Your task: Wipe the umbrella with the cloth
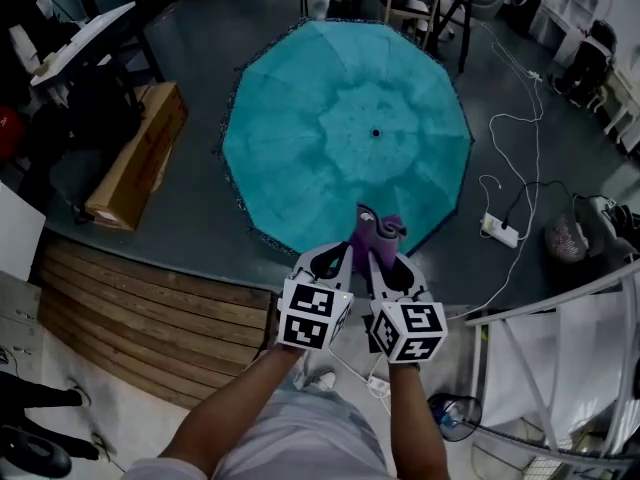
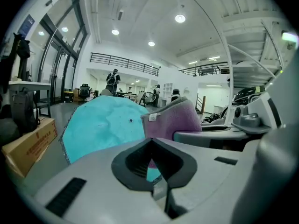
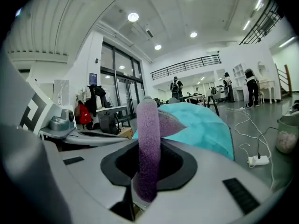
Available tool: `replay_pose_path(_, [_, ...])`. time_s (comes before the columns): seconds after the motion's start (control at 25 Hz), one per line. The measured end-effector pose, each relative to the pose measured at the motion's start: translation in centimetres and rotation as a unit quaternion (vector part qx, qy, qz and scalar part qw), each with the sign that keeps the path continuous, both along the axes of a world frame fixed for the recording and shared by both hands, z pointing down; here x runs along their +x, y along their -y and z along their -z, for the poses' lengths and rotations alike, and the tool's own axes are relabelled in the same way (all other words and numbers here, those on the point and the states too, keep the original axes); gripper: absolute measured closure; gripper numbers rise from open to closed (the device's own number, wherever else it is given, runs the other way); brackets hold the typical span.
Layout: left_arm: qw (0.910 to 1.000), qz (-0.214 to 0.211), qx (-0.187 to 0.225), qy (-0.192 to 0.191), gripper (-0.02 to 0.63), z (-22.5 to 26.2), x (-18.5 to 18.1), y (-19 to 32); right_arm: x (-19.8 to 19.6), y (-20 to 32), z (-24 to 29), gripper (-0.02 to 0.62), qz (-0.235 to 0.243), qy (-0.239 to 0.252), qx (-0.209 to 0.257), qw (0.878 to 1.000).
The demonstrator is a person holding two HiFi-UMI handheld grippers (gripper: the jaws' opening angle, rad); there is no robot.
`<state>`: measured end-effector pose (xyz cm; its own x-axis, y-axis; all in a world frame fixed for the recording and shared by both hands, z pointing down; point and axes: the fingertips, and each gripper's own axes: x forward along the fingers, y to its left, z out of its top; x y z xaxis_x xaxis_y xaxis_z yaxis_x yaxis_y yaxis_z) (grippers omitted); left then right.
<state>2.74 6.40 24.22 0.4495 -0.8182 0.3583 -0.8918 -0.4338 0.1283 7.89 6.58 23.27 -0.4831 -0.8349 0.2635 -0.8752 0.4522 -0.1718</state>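
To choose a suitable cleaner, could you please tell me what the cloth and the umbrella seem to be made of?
The cloth: probably microfibre or fleece, matte purple. Its surface looks fuzzy and it folds softly.
The umbrella: likely thin synthetic fabric, teal with a slight sheen. It stretches in panels with faint creases.

The umbrella (image 1: 345, 133) is turquoise with faint lighter and darker blotches, a dark edge and a black dot at its centre. The cloth (image 1: 378, 232) is purple and carries a small white label. The left gripper (image 2: 156, 164) and the right gripper (image 3: 147, 171) are pale grey with black pads, and their cubes are white with black square markers. The floor (image 1: 200, 218) is dark grey. The box (image 1: 140, 158) is tan brown, the planks (image 1: 150, 308) are reddish brown, and the power strip (image 1: 500, 230) is white.
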Motion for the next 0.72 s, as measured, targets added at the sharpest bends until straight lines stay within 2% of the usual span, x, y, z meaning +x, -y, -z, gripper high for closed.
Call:
replay_pose_path(0.4, [1.0, -0.004, 0.008, -0.005, 0.601, 0.7, 0.2, -1.0, -0.4, -0.6, 1.1, 0.518, 0.01, -0.018, 0.02, 1.0])
replay_pose_path(0.72, [0.9999, -0.008, 0.005, -0.005, 0.601, 1.0, 1.2, -1.9, -0.1, -1.3, 1.2, 0.518, 0.013, -0.014, 0.015, 1.0])
